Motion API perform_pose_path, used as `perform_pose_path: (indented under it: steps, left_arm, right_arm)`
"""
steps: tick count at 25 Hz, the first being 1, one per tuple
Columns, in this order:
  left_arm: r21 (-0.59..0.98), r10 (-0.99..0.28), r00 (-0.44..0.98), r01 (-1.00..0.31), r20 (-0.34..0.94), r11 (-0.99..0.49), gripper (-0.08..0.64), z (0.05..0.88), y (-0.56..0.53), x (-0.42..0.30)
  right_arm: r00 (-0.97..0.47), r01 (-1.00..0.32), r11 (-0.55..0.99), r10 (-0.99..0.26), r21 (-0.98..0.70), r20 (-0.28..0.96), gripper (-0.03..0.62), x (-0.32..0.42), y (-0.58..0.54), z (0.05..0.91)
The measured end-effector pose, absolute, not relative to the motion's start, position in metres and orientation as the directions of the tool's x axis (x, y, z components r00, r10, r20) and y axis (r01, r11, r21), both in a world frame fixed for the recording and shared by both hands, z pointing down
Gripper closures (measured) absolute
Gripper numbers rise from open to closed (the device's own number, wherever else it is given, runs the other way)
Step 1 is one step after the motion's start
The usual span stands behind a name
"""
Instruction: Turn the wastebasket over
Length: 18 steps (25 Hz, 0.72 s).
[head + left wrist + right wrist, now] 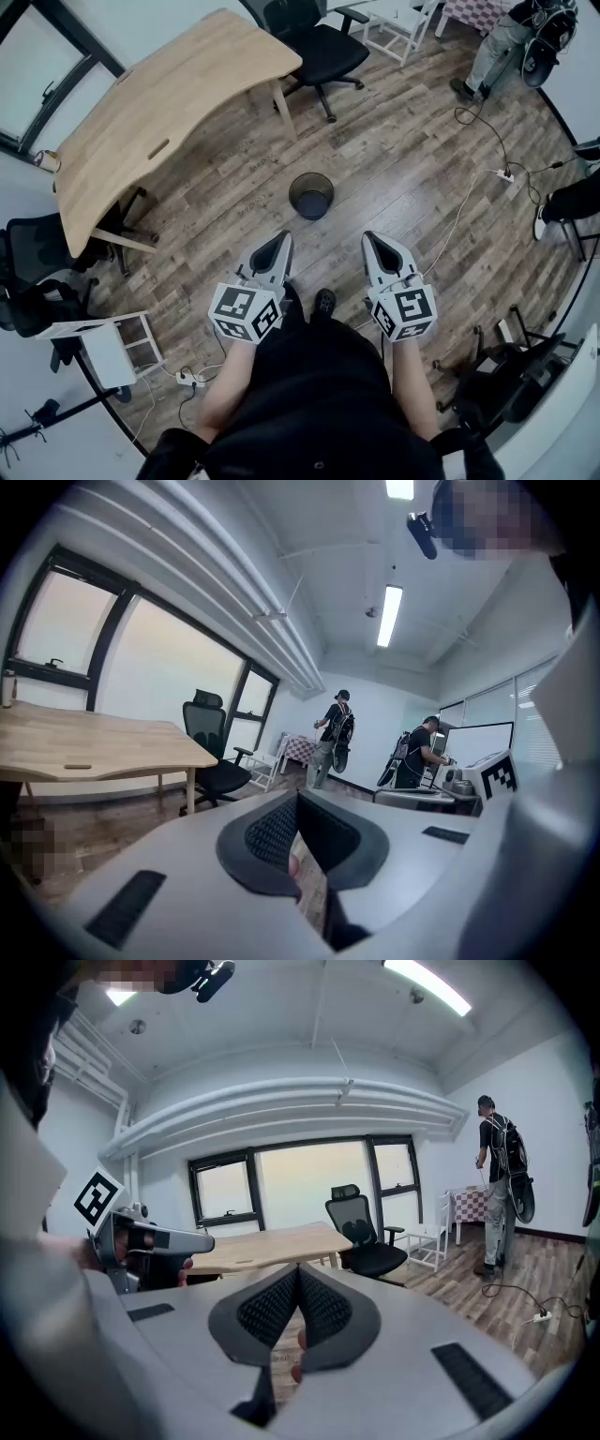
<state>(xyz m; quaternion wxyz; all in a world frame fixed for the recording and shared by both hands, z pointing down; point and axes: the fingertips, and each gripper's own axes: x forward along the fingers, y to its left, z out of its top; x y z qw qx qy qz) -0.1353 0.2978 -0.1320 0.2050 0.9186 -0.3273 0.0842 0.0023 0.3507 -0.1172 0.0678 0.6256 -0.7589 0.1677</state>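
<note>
Left gripper [280, 242]: jaws fully together, nothing held; right gripper [373, 241]: jaws fully together, nothing held; wastebasket [311, 195]: upright, mouth up, on the wooden floor [394, 178], ahead of both grippers, untouched.

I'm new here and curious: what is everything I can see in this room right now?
wastebasket: one, black mesh, upright on the floor ahead of both grippers
desk: one, light wood, upper left
office chairs: two, black, one beyond the desk, one at the left edge
stools: two, white, one at the top, one lower left
power strips: two, white, one on the floor at right, one lower left
bystanders: two, dark clothes, one top right, one at the right edge
floor: brown wood planks
left gripper: one, grey and white, jaws shut, empty
right gripper: one, grey and white, jaws shut, empty
</note>
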Motion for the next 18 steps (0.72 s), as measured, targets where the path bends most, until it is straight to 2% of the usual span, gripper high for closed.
perform_pose_path:
  steps: [18]
  left_arm:
    - [0.349, -0.53, 0.787, -0.615, 0.315, -0.707, 0.543, -0.12, 0.333, -0.141]
  right_arm:
    - [-0.249, -0.956, 0.18, -0.916, -0.233, 0.315, 0.56, -0.019, 0.382, -0.11]
